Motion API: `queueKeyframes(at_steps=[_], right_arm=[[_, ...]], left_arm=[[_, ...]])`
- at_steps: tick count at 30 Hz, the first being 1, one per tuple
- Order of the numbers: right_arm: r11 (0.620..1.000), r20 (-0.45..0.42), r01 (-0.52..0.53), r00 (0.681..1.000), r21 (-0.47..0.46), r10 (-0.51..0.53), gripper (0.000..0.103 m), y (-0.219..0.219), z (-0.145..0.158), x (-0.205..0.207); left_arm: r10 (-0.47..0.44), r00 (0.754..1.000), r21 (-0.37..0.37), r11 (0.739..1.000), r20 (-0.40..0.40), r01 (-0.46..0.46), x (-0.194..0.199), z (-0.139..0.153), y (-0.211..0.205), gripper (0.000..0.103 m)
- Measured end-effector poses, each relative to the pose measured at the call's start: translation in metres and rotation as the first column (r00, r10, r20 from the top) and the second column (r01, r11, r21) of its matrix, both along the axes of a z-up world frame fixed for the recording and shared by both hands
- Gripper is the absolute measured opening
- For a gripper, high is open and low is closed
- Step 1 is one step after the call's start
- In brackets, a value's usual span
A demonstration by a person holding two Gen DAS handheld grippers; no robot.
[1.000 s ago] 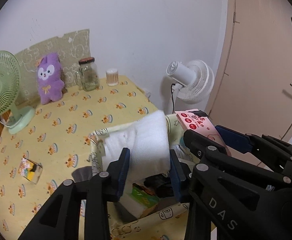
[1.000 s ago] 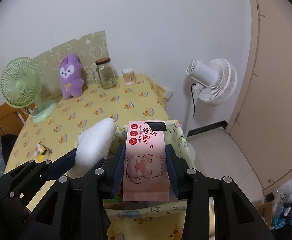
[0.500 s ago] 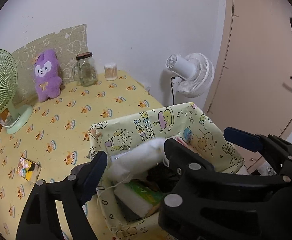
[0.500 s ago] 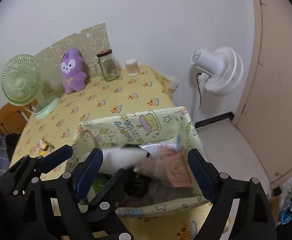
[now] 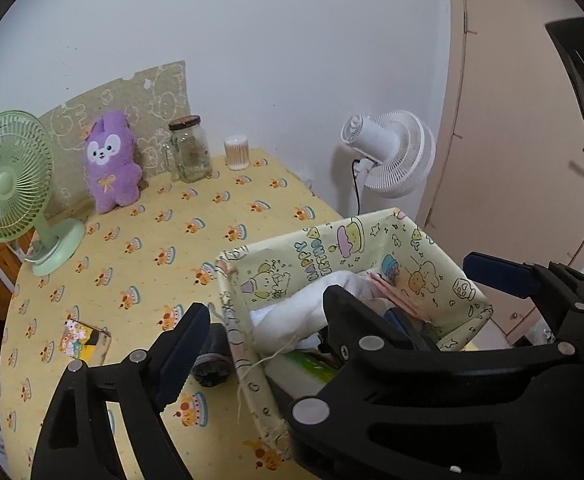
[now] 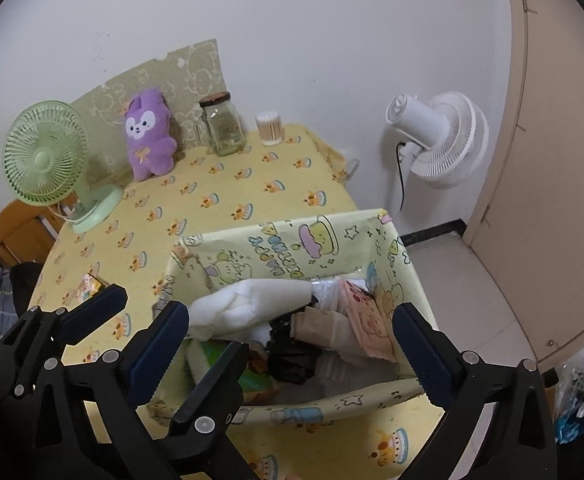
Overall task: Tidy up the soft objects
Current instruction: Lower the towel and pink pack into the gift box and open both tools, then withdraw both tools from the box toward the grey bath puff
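White towel (image 6: 248, 306) lies in the basket (image 6: 331, 240) beside pink wipes (image 6: 365, 328), both jaws opening, empty.

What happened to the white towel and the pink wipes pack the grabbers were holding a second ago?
Both were let go. The white towel dropped from the left gripper into the yellow cartoon box; the pink wipes pack dropped from the right gripper. Its jaws are opening. The purple plush, fans and jar stayed put.

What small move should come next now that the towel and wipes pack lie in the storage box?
Probably lift both grippers clear: the white towel and pink wipes pack lie loose in the storage box, and the right gripper is opening around nothing.
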State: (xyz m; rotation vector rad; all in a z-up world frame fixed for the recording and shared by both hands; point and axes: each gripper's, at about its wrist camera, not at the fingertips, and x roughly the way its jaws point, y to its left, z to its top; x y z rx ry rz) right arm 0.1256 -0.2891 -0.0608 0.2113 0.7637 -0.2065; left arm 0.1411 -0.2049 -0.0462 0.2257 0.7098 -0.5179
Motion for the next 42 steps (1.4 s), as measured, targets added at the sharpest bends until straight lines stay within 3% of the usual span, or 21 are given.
queueKeyframes(at_steps=[14, 21, 42], right_arm=[[0.998, 0.037, -0.059, 0.997, -0.027, 0.060, 0.103, 0.044, 0.023, -0.010], [0.998, 0.091, -0.032, 0.995, -0.055, 0.037, 0.103, 0.066, 0.033, -0.021], [0.989, 0.110, -0.115, 0.986, -0.094, 0.125, 0.103, 0.148, 0.029, -0.023]], left_arm=[[0.055, 0.997, -0.012, 0.998, 0.058, -0.054, -0.015, 0.023, 0.043, 0.089], [0.078, 0.991, -0.026, 0.997, 0.105, -0.076, -0.025, 0.032, 0.065, 0.090], [0.189, 0.974, -0.039, 0.982, 0.122, -0.185, -0.038, 0.023, 0.144, 0.091]])
